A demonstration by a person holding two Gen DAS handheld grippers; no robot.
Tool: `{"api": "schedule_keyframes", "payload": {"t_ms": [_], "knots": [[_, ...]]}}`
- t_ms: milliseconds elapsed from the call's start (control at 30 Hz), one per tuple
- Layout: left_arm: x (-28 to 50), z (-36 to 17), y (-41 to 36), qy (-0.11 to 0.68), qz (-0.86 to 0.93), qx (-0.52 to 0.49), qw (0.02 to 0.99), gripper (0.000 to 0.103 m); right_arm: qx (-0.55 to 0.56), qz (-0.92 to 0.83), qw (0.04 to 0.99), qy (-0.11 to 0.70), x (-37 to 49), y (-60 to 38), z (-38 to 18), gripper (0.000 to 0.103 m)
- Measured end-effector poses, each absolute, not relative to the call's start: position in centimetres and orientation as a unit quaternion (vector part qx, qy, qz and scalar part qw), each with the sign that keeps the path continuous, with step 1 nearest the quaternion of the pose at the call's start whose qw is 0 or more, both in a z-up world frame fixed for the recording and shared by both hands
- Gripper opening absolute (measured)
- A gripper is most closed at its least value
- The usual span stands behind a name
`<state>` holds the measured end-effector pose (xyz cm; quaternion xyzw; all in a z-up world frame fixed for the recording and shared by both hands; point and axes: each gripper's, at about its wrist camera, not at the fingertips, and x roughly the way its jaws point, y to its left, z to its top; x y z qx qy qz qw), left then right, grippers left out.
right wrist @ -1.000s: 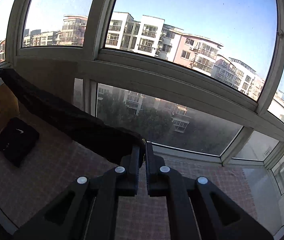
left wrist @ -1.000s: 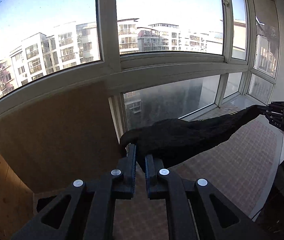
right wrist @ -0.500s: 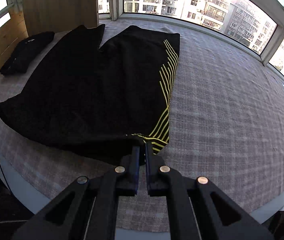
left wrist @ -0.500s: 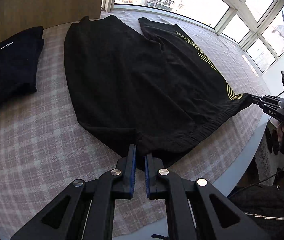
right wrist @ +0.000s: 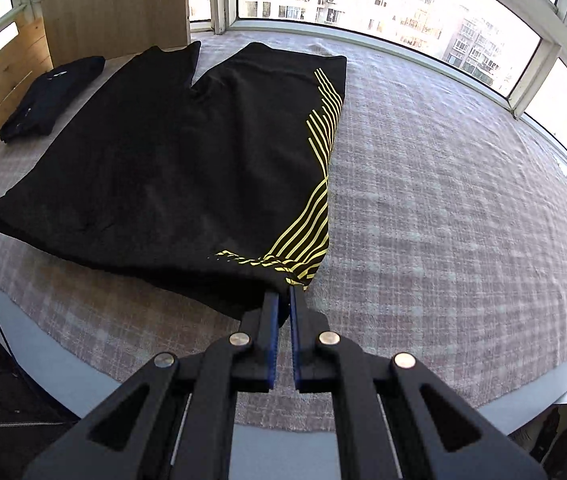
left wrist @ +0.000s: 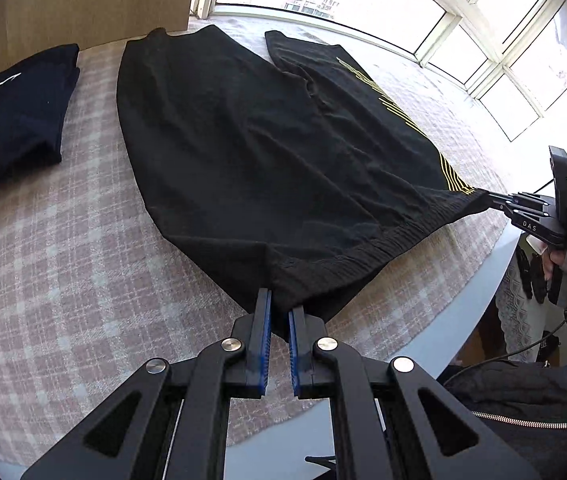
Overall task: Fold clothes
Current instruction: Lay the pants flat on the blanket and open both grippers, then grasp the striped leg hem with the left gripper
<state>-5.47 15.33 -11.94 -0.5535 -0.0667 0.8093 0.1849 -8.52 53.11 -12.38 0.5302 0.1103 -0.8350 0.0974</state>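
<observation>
Your left gripper (left wrist: 279,312) reached forward low over plaid cloth (left wrist: 63,260), fingers clamped on black shorts (left wrist: 251,152) waistband corner. Your right gripper (right wrist: 285,300) likewise pinched opposite waistband corner. Shorts lay spread flat, legs toward window. Folded dark garment (left wrist: 7,116) sat beyond, far left.

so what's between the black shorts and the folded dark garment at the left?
Nothing: just a bare strip of checked cloth between the black shorts and the folded dark garment. The left wrist view shows it best.
</observation>
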Motion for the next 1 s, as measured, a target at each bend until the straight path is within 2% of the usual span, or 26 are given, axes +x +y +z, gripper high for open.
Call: {"api": "schedule_keyframes", "payload": {"t_ms": [100,267,333,400,500,633,700,767,833,1000], "knots": [[-5.8,-13.0,14.9,-0.08,0.802,-0.563,0.185,0.007,0.558,-0.816,0.092,0.118,-9.0,53.1,-14.0,0.006],[-5.7,-13.7,14.6,-0.076,0.797,-0.572,0.18,0.007,0.561,-0.812,0.106,0.121,-8.7,53.6,-12.9,0.026],[-5.5,-14.0,14.4,-0.075,0.793,-0.577,0.177,0.008,0.553,-0.815,0.123,0.119,-8.5,53.7,-11.4,0.029],[-5.1,-14.3,14.1,-0.079,0.784,-0.591,0.176,0.013,0.542,-0.822,0.132,0.115,-8.5,54.1,-9.7,0.03],[-4.1,-13.8,14.2,-0.062,0.778,-0.601,0.171,0.012,0.539,-0.822,0.146,0.109,-8.9,55.0,-7.4,0.032],[-2.5,-10.9,16.1,-0.014,0.789,-0.593,0.162,0.01,0.541,-0.811,0.146,0.165,-9.4,56.4,-5.4,0.032],[-2.4,-9.0,18.6,0.005,0.803,-0.574,0.161,0.011,0.523,-0.82,0.158,0.169,-10.7,57.6,-4.2,0.032],[-2.8,-7.3,22.4,0.019,0.818,-0.546,0.179,0.019,0.502,-0.833,0.173,0.155,-13.0,59.0,-3.3,0.032],[-3.8,-7.8,27.3,0.031,0.817,-0.536,0.212,0.031,0.486,-0.845,0.183,0.131,-16.4,60.2,-3.1,0.032],[-6.5,-9.1,39.5,0.061,0.808,-0.507,0.293,0.031,0.484,-0.844,0.201,0.112,-24.3,61.5,-4.3,0.032]]}}
